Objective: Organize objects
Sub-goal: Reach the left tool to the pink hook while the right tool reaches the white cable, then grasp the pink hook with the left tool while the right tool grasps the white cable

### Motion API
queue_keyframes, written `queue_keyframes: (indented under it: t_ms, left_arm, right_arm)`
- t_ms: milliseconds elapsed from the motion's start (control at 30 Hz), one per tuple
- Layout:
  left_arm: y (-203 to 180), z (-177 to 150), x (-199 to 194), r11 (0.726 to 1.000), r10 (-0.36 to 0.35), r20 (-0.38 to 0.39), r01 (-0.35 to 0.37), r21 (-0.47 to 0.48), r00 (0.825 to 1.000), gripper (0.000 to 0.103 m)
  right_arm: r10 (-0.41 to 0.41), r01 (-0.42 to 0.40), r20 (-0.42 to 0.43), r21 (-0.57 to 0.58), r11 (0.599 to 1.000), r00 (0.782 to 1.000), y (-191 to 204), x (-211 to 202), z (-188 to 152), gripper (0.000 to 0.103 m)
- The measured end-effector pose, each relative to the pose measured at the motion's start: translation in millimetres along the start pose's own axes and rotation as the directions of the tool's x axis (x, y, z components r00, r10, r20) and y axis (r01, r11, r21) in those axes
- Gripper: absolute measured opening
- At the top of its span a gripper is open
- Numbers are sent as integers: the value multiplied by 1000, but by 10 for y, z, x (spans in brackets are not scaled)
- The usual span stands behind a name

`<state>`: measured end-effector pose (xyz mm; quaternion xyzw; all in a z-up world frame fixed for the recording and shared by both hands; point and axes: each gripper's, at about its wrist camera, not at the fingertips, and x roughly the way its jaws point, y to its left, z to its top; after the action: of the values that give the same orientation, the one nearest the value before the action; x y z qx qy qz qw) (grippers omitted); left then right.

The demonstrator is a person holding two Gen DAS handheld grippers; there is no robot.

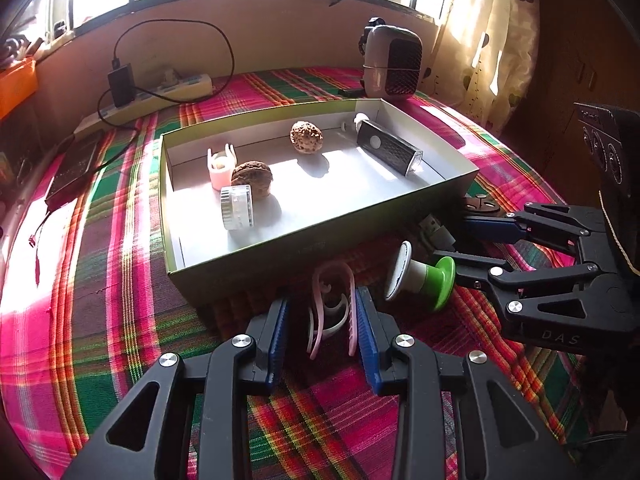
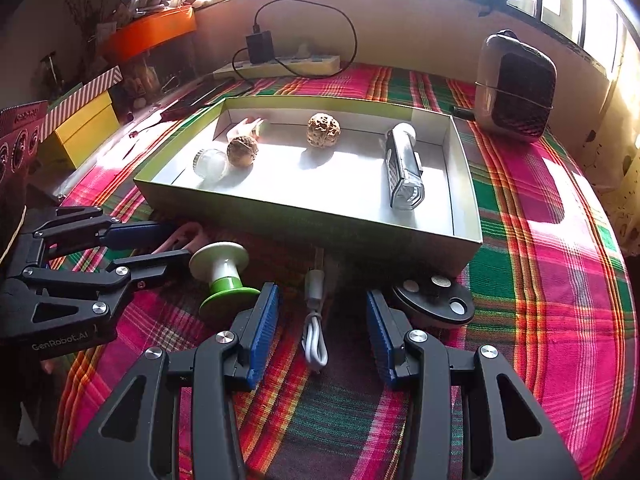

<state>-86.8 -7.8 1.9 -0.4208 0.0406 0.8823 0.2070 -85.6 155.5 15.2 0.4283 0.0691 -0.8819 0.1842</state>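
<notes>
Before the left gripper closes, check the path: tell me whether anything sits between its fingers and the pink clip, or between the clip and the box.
Nothing visible blocks it. The pink clip already lies between the open left gripper fingers. Only the near wall of the box stands between clip and box interior; the clip must go over it.
</notes>
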Motion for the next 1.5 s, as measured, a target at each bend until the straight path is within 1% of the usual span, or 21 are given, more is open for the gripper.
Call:
queue_keyframes:
  t_ms: [200, 500, 533, 567, 700, 767, 800, 867, 1300, 1500]
  left_arm:
    - [28, -2, -4, 1000, 2, 0, -2, -9, 1000, 31]
    - [17, -3, -4, 1000, 13, -1, -13, -2, 1000, 31]
    - [15, -4, -4, 1000, 14, -1, -14, -1, 1000, 31]
    - [18, -4, -4, 1000, 14, -1, -14, -2, 1000, 30]
    - [14, -3, -1, 1000, 17, -1, -17, -3, 1000, 27]
    - [18, -4, -3, 1000, 22, -1, -22, -5, 1000, 26]
    - [23, -3, -2, 1000, 27, -1, -27, -8, 1000, 23]
    - [36, -2, -4, 1000, 26, 0, -26, -14, 1000, 22]
    - [36, -6, -7, 999, 34, -1, -34, -10, 999, 22]
    - [23, -4, -10, 999, 47, -3, -47, -19, 999, 22]
  right_arm:
    - [-38, 38, -7, -13, 999, 999, 28, 40, 33, 44]
    - [-45, 45, -9, -10, 999, 999, 22, 36, 26, 44]
    - [-45, 45, -8, -8, 999, 999, 21, 36, 27, 42]
    - [-46, 46, -7, -8, 999, 999, 21, 32, 27, 35]
    - [-51, 51, -6, -10, 999, 999, 21, 30, 26, 29]
    - [-51, 51, -4, -6, 999, 999, 18, 28, 23, 22]
    - [-51, 51, -3, -7, 999, 999, 19, 27, 23, 20]
    - [-47, 47, -2, -9, 999, 999, 26, 26, 20, 17]
    - [-45, 45, -1, -10, 999, 999, 48, 18, 12, 15]
    - [-24, 24, 3, -12, 1000, 1000, 78, 2, 13, 15]
